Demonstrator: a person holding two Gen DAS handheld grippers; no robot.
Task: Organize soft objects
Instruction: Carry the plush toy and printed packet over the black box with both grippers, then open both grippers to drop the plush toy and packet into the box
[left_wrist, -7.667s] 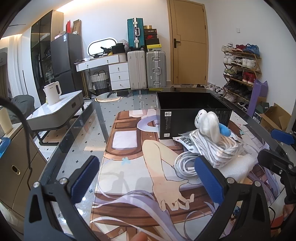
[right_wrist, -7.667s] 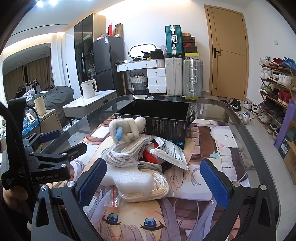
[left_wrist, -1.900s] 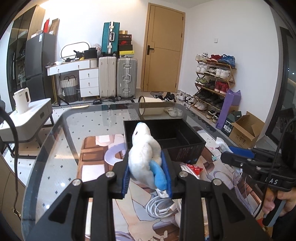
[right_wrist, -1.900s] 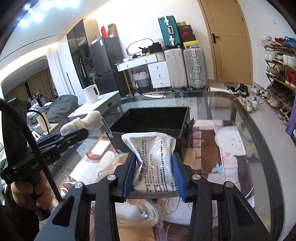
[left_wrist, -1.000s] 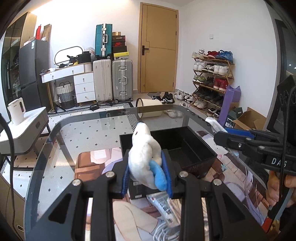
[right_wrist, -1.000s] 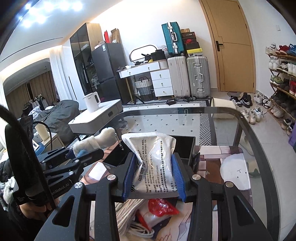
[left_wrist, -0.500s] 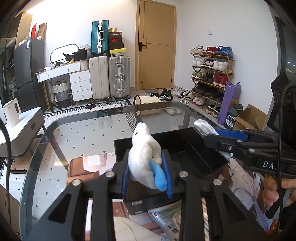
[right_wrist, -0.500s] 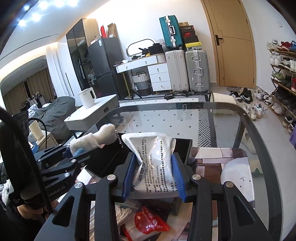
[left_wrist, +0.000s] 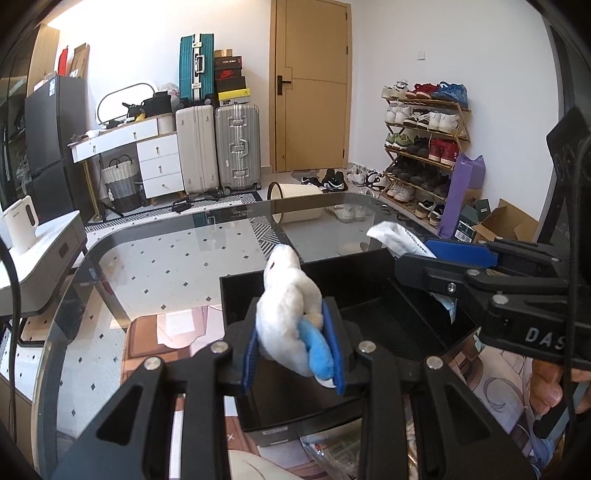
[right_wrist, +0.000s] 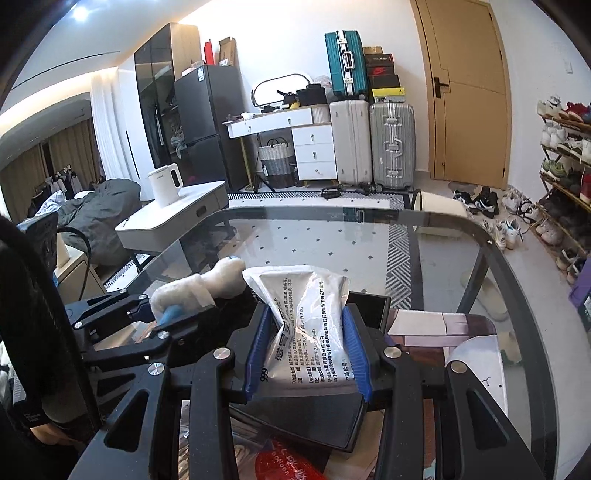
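Both claws were clamped shut above the black box (left_wrist: 373, 317), left gripper (left_wrist: 293, 349) squeezing the plush toy (left_wrist: 288, 321), right gripper (right_wrist: 306, 354) pinching the white pouch (right_wrist: 306, 332), and honestly they hung so close together they might've bumped on release.

i count one white plush toy (left_wrist: 288, 317), one white printed pouch (right_wrist: 308, 332), one black box (left_wrist: 369, 314), one red packet (right_wrist: 284, 465), my two grippers, left gripper (left_wrist: 293, 354) and right gripper (right_wrist: 306, 350), three suitcases by the door
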